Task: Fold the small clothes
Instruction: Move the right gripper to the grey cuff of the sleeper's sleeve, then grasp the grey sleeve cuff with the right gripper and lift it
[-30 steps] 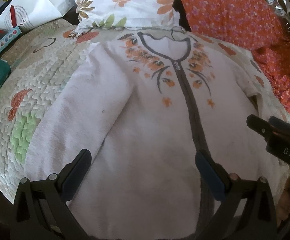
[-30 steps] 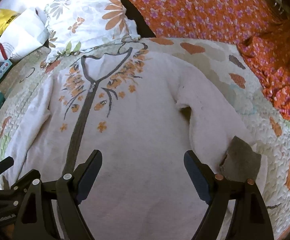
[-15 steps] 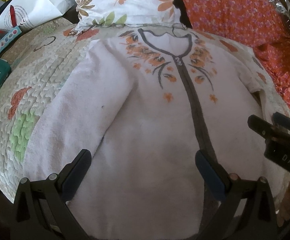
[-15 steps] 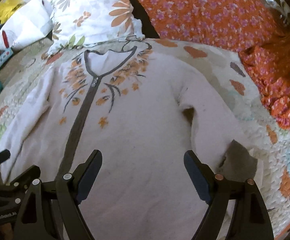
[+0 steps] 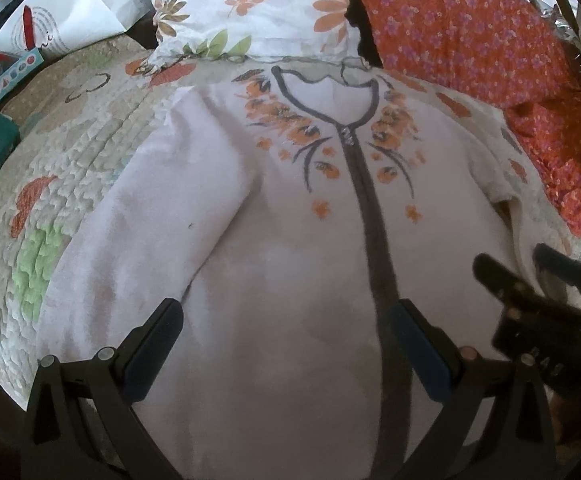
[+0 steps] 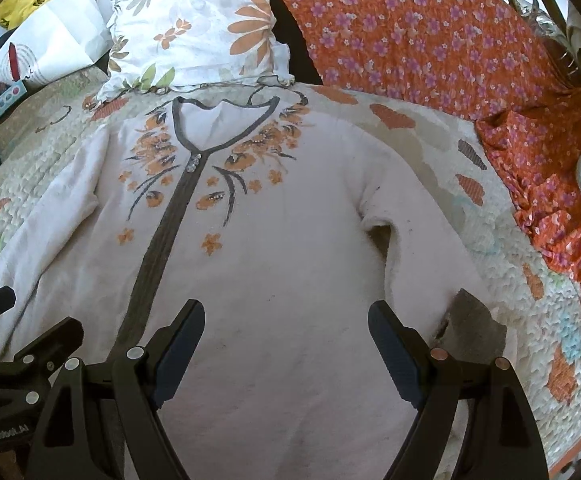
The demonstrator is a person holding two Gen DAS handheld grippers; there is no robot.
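Now, white zip-up top (image 5: 290, 240) spread flat, face up, on quilted bedspread (image 5: 50, 168), ready for folding. Left gripper (image 5: 286, 344) and right gripper (image 6: 286, 340) poised over hem, jaws wide, grasping nothing.

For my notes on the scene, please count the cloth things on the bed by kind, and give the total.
White zip top: 1
Flowered pillow: 1
Orange flowered cloth: 1
Quilt: 1
Total: 4
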